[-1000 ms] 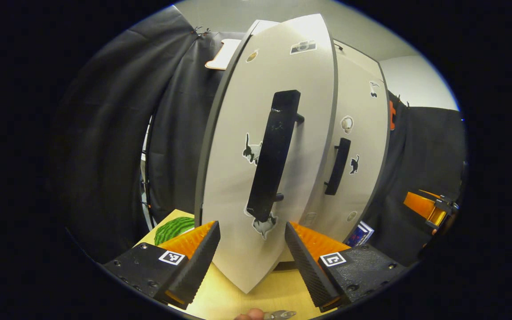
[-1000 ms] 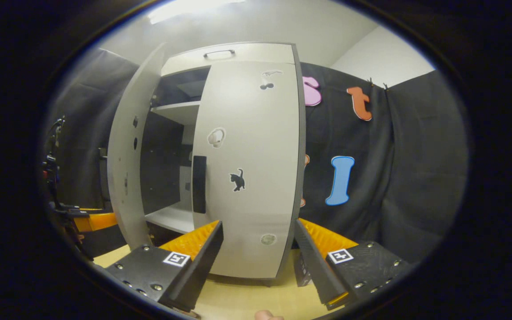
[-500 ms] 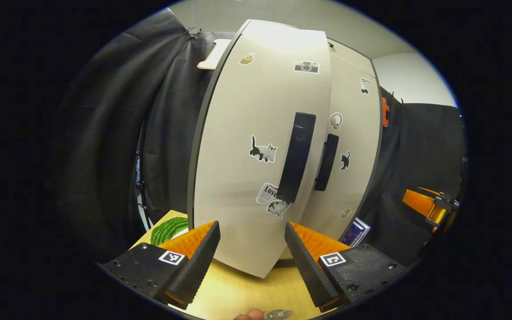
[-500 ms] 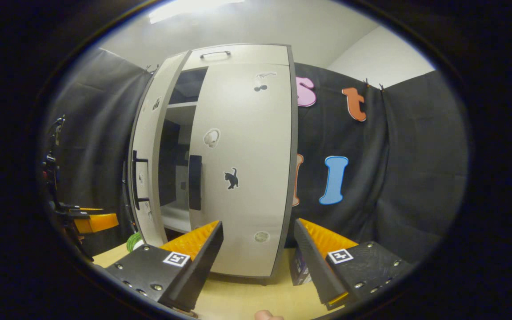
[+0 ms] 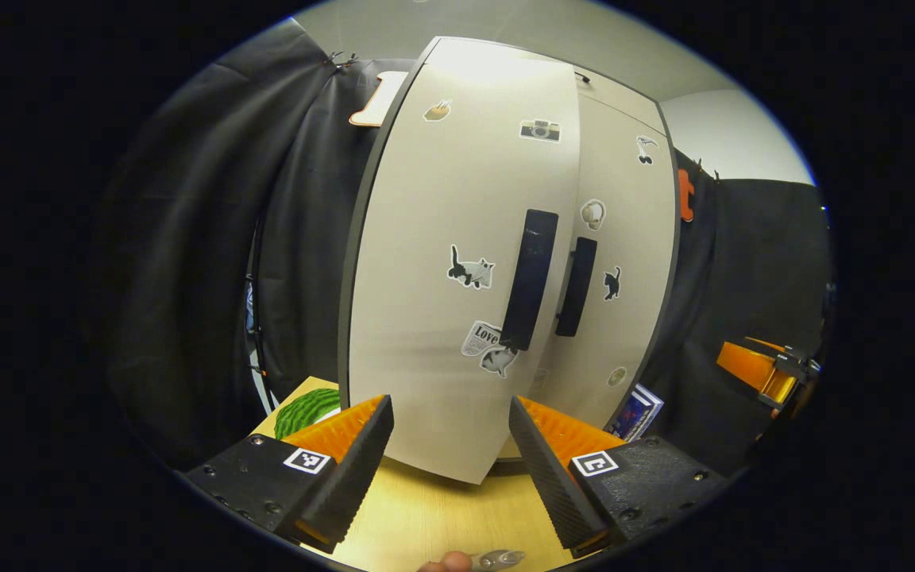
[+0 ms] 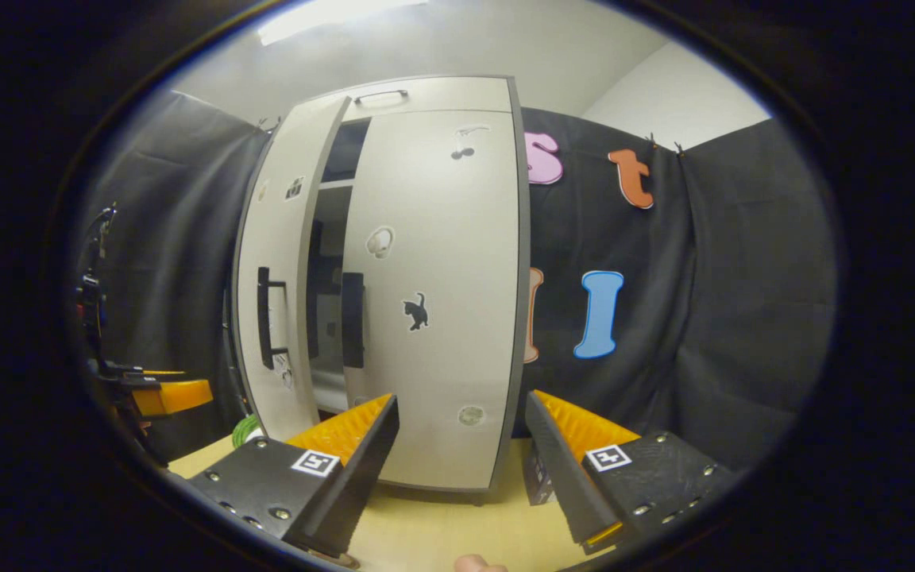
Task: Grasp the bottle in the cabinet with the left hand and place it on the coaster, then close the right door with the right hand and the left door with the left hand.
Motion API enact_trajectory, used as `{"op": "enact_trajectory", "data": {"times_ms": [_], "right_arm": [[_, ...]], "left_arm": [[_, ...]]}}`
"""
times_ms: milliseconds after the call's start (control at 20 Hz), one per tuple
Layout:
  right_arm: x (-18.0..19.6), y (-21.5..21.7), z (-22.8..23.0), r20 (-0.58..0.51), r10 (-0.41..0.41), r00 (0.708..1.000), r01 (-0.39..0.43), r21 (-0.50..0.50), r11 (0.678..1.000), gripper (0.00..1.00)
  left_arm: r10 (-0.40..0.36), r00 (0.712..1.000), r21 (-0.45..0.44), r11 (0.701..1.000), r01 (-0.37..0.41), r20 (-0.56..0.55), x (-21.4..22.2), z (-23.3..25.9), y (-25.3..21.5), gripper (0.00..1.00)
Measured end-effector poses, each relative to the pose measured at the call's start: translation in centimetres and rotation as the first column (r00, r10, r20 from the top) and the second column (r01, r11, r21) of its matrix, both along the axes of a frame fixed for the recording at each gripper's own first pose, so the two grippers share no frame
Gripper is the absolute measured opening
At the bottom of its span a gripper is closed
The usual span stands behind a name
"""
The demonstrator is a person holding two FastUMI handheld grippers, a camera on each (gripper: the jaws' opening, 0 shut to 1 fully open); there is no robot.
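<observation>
In the centre of the frame the left door (image 5: 457,270) stands a narrow gap from shut beside the closed right door (image 6: 434,294), both grippers' fingers (image 5: 366,457) (image 6: 362,461) spread and empty, probably because only a push remains.

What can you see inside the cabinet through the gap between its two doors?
Through the gap in the cabinet, between the left door and right door, a dark interior and the edge of a pale shelf show. The doors cover everything else inside.
</observation>
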State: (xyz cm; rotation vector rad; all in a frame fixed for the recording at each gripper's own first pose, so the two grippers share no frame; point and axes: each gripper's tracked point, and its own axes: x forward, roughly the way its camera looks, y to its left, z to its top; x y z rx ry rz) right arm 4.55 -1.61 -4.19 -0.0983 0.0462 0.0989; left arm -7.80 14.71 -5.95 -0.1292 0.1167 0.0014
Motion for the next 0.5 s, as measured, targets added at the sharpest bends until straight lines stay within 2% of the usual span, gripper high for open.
{"op": "enact_trajectory", "data": {"times_ms": [100, 150, 200, 300, 500], "right_arm": [[0.0, -0.3, -0.1, -0.004, -0.004, 1.000, 0.004, 0.003, 1.000, 1.00], [-0.2, -0.5, -0.1, -0.006, -0.006, 1.000, 0.006, 0.005, 1.000, 0.97], [-0.3, -0.6, -0.3, -0.008, -0.007, 1.000, 0.007, 0.006, 1.000, 1.00], [-0.5, -0.8, -0.5, -0.013, -0.008, 1.000, 0.008, 0.008, 1.000, 0.97], [-0.8, -1.2, -0.8, -0.022, -0.007, 1.000, 0.008, 0.010, 1.000, 0.97]], "left_arm": [[-0.003, 1.000, 0.010, 1.000, 0.003, -0.002, -0.1, 0.1, 0.0, 0.95], [-0.004, 1.000, 0.015, 1.000, 0.004, -0.003, -0.2, 0.0, -0.1, 0.95], [-0.007, 1.000, 0.018, 1.000, 0.007, -0.005, -0.3, 0.0, -0.1, 0.95], [-0.011, 1.000, 0.022, 1.000, 0.012, -0.014, -0.3, 0.0, -0.2, 0.95], [-0.023, 1.000, 0.032, 0.999, 0.024, -0.020, -0.3, 0.1, -0.6, 0.95]]}}
